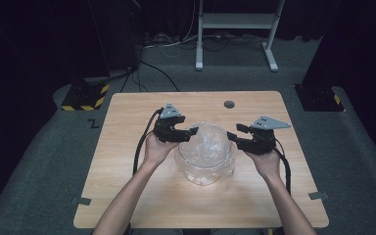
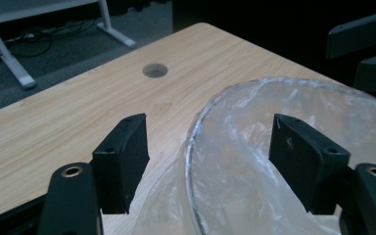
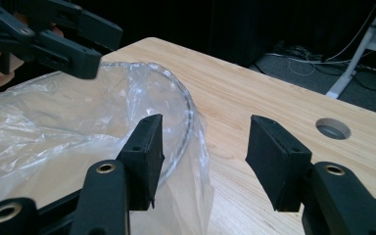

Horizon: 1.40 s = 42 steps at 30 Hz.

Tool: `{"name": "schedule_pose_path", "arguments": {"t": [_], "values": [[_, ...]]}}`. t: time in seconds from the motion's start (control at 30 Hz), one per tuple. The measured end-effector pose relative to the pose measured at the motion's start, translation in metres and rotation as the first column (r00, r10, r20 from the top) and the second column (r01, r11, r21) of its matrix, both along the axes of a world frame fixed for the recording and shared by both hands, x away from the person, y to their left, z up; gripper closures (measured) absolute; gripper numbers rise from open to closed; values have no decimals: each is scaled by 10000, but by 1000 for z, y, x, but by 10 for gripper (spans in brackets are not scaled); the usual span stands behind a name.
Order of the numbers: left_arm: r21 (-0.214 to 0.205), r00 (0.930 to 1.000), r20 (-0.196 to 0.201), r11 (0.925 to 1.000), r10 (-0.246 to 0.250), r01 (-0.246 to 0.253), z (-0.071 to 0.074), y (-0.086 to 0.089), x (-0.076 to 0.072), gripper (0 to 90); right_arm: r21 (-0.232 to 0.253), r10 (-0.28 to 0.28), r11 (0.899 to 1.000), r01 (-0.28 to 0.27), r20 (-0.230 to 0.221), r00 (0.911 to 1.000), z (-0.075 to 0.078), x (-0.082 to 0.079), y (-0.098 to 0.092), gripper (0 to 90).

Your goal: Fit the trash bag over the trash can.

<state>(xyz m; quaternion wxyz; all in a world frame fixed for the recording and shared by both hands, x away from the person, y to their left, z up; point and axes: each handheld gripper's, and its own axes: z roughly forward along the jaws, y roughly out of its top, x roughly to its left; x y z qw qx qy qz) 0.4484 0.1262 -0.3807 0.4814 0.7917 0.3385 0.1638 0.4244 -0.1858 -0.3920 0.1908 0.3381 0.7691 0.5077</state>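
Two matte black plastic hand-held grippers: left gripper, right gripper. Each topped by a grey three-cornered plate dotted with small dark fasteners. Thick black cable trailing from each body. Blocky, flat-faced rectangular black jaw pads, each with a small screw recess; brass-ringed pivot holes on the curved black arms behind. Forearms bare, no sleeves.
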Motion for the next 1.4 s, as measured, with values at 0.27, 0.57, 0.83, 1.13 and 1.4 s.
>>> {"name": "schedule_pose_path", "arguments": {"t": [0.27, 0.57, 0.83, 1.13, 1.4], "values": [[475, 9992, 356, 9987, -176, 159, 6, -1, -14, 275, 187, -212, 9996, 212, -1, 9998, 3, -14, -16, 465], [125, 9982, 595, 9999, 32, -40, 7, 12, -26, 283, 154, -301, 9994, 302, -47, 9995, 2, -21, -26, 467], [60, 9979, 620, 9998, 210, -214, 5, 26, -35, 285, 132, -373, 9992, 374, -21, 9993, 5, -29, -34, 467], [3, 9964, 719, 9990, 448, -449, 2, 37, -46, 290, 226, -375, 9990, 376, -49, 9993, 3, -34, -44, 467], [-345, 9954, 654, 9971, 697, -675, -3, 45, -53, 298, 225, -288, 9993, 290, -94, 9995, 0, -36, -49, 467]]}}
